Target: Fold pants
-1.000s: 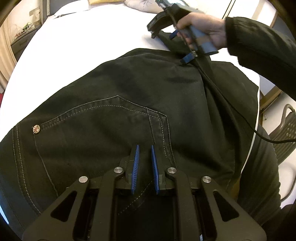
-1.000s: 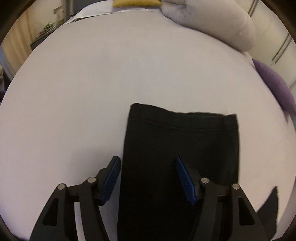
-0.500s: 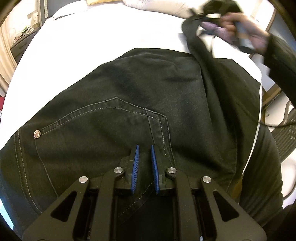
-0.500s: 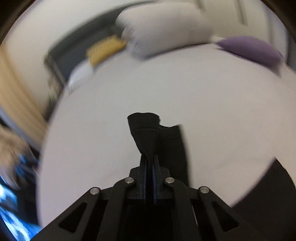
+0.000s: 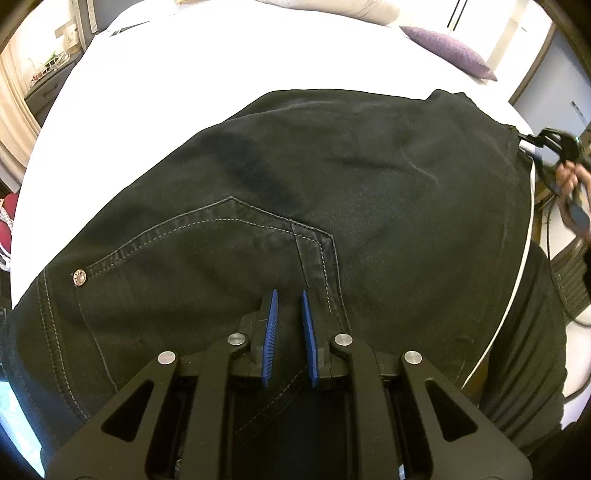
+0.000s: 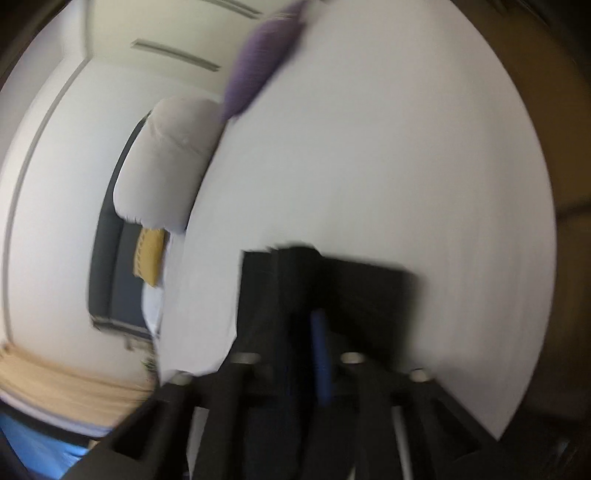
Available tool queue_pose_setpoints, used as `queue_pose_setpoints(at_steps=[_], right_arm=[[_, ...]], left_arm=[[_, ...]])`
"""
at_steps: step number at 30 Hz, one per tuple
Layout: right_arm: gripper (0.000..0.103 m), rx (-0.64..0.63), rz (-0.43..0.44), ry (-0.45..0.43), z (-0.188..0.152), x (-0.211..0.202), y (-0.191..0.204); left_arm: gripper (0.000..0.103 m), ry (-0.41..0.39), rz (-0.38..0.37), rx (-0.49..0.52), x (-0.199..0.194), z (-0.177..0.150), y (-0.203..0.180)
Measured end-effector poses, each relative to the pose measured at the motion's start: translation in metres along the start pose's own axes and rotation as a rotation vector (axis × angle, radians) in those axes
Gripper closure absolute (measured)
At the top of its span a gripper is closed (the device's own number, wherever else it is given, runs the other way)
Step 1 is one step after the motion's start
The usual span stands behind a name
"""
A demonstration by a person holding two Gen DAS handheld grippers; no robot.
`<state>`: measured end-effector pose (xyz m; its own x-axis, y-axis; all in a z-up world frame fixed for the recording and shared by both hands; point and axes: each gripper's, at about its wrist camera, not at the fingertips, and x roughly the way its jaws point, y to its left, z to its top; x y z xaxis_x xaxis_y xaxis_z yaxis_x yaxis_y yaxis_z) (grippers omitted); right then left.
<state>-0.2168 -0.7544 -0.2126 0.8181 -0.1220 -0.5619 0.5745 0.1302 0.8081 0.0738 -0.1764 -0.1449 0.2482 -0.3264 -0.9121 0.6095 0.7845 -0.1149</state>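
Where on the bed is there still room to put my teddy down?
The white sheet is bare beyond the black pants, up toward the grey pillow and purple cushion, and along the left side. The near part is crowded: the pants cover it, with the left gripper pinching them and the right gripper at their right edge.

Right wrist view smeared; left wrist view cropped

Motion blur softens the black denim pants point(image 6: 328, 291) ahead of the blue-padded fingers point(image 6: 320, 362), hiding their grip; the waistband beneath the left blue-padded fingers point(image 5: 272, 332) runs behind the gripper body.
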Motion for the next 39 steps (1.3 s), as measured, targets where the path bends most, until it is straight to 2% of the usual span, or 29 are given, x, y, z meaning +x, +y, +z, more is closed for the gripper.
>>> queue_pose_setpoints(at_steps=[1,4,9,10,12,13,14,16,21,25,27,30,32,34,35,36,39], right_arm=[[0.048,0.030,0.073,-0.007,-0.009,-0.001,-0.007],[0.039,-0.013,0.095,0.012,-0.014,0.003,0.004],[0.039,-0.034,0.076,0.080,-0.014,0.033,0.028],[0.041,-0.036,0.071,0.083,-0.011,0.030,0.019],[0.059,-0.037,0.058,0.077,-0.010,0.033,0.018],[0.084,-0.019,0.058,0.081,-0.008,0.030,0.010],[0.097,0.016,0.045,0.078,-0.004,0.026,0.001],[0.098,0.083,0.063,0.054,0.001,0.019,-0.013],[0.098,0.124,0.058,-0.001,-0.002,-0.012,-0.034],[0.098,0.139,0.072,-0.003,-0.005,-0.017,-0.043],[0.098,0.116,0.076,0.027,-0.003,-0.011,-0.040],[0.092,0.125,0.085,0.037,0.002,-0.008,-0.039],[0.079,0.157,0.113,-0.004,0.017,-0.004,-0.040],[0.079,0.146,0.125,-0.029,0.031,-0.002,-0.041],[0.091,0.160,0.123,-0.029,0.037,0.000,-0.044],[0.095,0.172,0.120,-0.026,0.040,0.001,-0.048],[0.096,0.148,0.085,-0.031,0.041,0.000,-0.049]], left_arm=[[0.090,0.003,0.006,-0.001,0.001,0.002,-0.001],[0.090,0.010,0.025,0.001,0.004,0.005,-0.011],[0.090,0.009,0.056,-0.004,0.005,0.007,-0.024],[0.090,0.008,0.059,-0.006,0.006,0.006,-0.026],[0.090,0.006,0.065,-0.006,0.006,0.005,-0.029],[0.090,0.005,0.067,-0.005,0.006,0.004,-0.031],[0.090,0.005,0.068,-0.002,0.007,0.004,-0.034],[0.090,0.006,0.069,0.008,0.002,-0.001,-0.035],[0.090,0.002,0.056,0.018,0.001,-0.004,-0.032],[0.090,0.019,0.054,0.028,-0.002,-0.004,-0.034],[0.089,0.022,0.057,0.033,-0.003,-0.002,-0.036],[0.090,0.021,0.062,0.028,-0.004,-0.003,-0.039],[0.090,0.020,0.067,0.026,-0.004,-0.004,-0.041],[0.090,0.019,0.074,0.029,-0.005,-0.006,-0.043],[0.090,0.019,0.077,0.033,-0.006,-0.008,-0.042],[0.090,0.019,0.080,0.038,-0.008,-0.012,-0.041],[0.089,0.020,0.087,0.050,-0.008,-0.014,-0.046]])
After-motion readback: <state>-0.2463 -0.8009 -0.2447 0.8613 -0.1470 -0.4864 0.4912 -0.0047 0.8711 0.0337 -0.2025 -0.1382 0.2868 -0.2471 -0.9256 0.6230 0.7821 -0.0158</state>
